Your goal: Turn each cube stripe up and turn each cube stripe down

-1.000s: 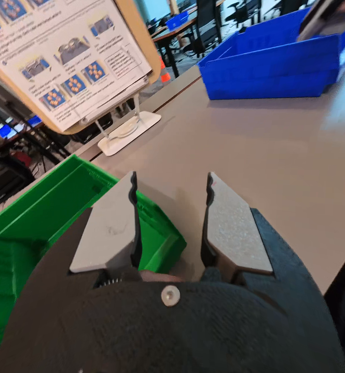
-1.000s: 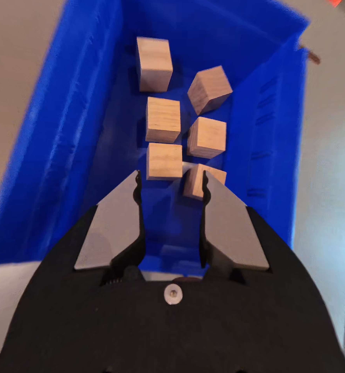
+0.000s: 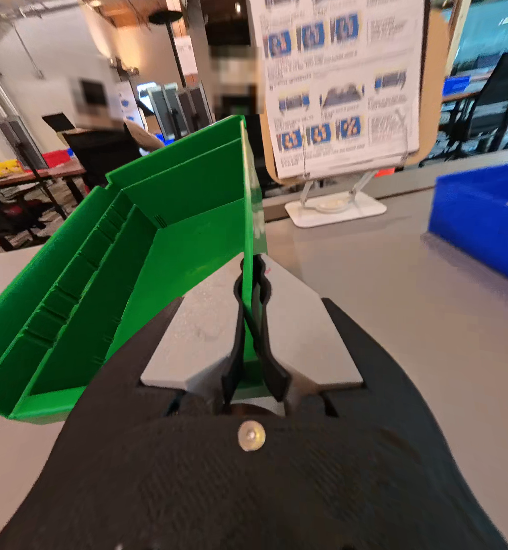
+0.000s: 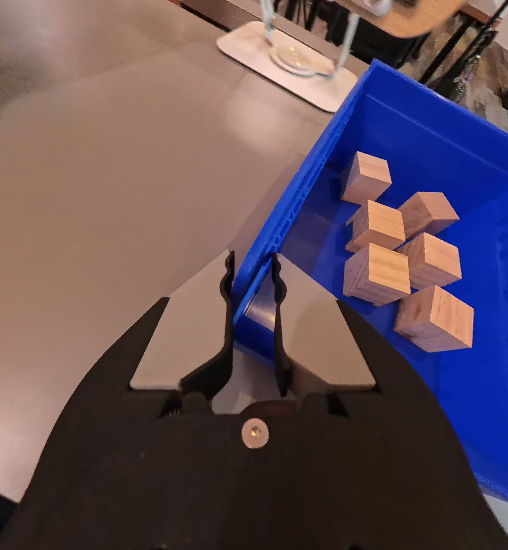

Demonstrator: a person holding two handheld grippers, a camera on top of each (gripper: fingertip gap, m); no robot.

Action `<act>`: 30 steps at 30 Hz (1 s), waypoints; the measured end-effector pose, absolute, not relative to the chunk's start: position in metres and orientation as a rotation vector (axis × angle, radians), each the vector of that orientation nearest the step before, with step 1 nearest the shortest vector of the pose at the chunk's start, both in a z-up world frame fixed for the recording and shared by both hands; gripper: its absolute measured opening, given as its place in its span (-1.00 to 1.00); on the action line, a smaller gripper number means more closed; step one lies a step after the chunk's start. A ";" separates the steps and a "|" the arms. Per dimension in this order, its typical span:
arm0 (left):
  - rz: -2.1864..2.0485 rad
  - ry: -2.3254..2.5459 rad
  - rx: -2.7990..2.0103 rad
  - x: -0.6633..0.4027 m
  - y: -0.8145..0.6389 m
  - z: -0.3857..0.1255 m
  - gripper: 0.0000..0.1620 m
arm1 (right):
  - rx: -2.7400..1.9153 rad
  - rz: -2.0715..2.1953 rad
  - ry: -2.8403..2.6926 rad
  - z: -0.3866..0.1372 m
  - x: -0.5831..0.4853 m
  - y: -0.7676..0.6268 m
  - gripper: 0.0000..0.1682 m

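Left gripper (image 3: 251, 268) is clamped on the green bin (image 3: 187, 190) side wall. Right gripper (image 4: 252, 262) straddles the blue bin (image 4: 410, 125) rim, not yet pinched. Six cubes (image 4: 377, 272) sit mid-bin, no stripes showing. You should close squarely on the rim and drag slowly, keeping the cubes from tumbling.

instruction sheet (image 3: 340, 89) print blurred, nothing legible

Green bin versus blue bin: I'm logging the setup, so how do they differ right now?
The green bin is empty; the blue bin holds six wooden cubes. The left gripper is shut on the green bin's wall; the right gripper straddles the blue bin's wall, jaws apart. Both sit on the grey table.
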State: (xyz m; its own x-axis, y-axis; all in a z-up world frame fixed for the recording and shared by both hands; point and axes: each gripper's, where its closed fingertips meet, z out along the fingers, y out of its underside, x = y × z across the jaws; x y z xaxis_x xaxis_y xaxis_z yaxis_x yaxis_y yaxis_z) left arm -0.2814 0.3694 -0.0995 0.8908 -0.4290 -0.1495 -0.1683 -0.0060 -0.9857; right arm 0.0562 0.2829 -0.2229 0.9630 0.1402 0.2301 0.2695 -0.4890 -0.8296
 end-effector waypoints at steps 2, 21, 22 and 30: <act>-0.254 0.457 -1.541 -0.290 0.361 -0.082 -0.99 | -2.090 -0.136 -0.304 -0.223 0.015 0.293 -0.72; -0.041 0.246 -1.431 -0.401 0.341 -0.033 -0.99 | -1.954 0.205 -0.556 -0.183 -0.318 0.391 -0.59; -0.037 0.247 -1.421 -0.401 0.338 -0.030 -0.99 | -1.916 0.251 -0.568 -0.169 -0.318 0.381 -0.58; -0.200 0.525 -1.265 -0.294 0.286 -0.003 -0.99 | -1.635 0.371 -0.612 -0.089 -0.148 0.283 -0.48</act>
